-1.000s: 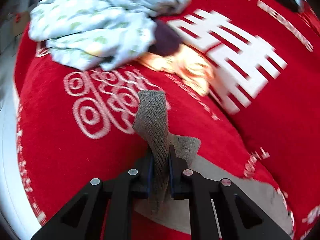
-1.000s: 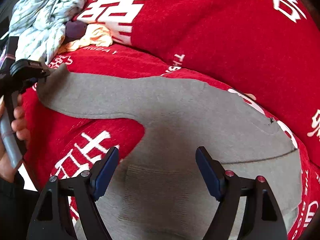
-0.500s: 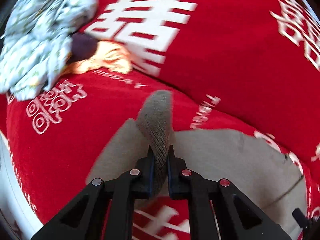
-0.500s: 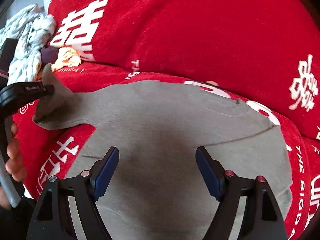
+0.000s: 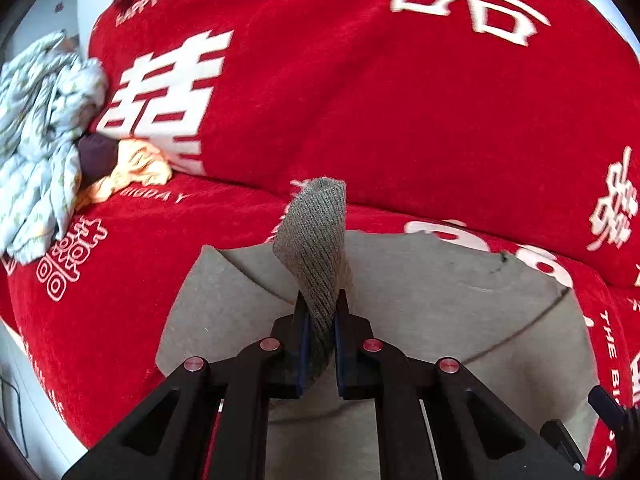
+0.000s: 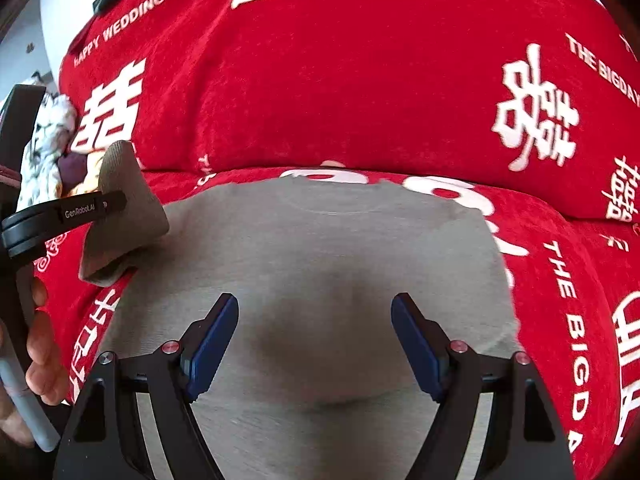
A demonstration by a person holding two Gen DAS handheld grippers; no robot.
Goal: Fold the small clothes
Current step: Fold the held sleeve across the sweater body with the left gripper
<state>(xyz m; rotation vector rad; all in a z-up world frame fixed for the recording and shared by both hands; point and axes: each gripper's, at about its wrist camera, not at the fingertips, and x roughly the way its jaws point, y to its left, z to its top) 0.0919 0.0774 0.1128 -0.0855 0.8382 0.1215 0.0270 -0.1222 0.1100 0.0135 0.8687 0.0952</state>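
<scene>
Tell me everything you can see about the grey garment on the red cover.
The grey garment is a small, plain, soft-looking knit top. Its body lies flat and front-down or front-up, I cannot tell which, on the red cover. One sleeve, with a ribbed cuff, is lifted and folded inward, pinched in the left gripper. The right gripper hangs open above the body.
</scene>
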